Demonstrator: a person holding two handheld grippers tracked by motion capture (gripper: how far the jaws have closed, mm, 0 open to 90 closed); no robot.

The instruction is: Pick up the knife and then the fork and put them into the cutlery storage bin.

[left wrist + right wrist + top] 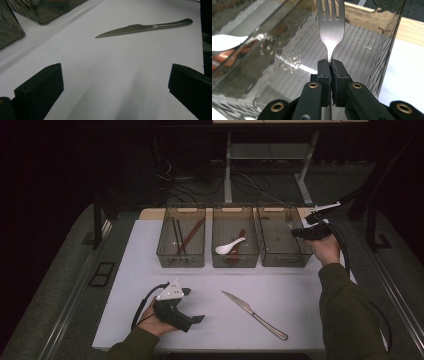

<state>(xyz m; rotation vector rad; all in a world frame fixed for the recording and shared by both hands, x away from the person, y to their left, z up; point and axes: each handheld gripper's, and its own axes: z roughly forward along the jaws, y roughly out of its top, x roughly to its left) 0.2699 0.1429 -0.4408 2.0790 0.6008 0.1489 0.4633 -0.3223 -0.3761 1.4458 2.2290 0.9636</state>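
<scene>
- My right gripper (331,65) is pinching the fork (331,27) by its neck, over the right bin (305,254).
- I'm keeping it level, lowering slowly before releasing.
- My left gripper (115,82) is resting, jaws spread.

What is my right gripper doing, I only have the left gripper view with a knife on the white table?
Observer: The right gripper is shut on a fork, tines pointing away from it.
Operator: Where is it?
Observer: Over the rightmost bin of three clear ones.
Operator: What's in the other bins?
Observer: Chopsticks in the left bin, a white spoon in the middle one.
</scene>
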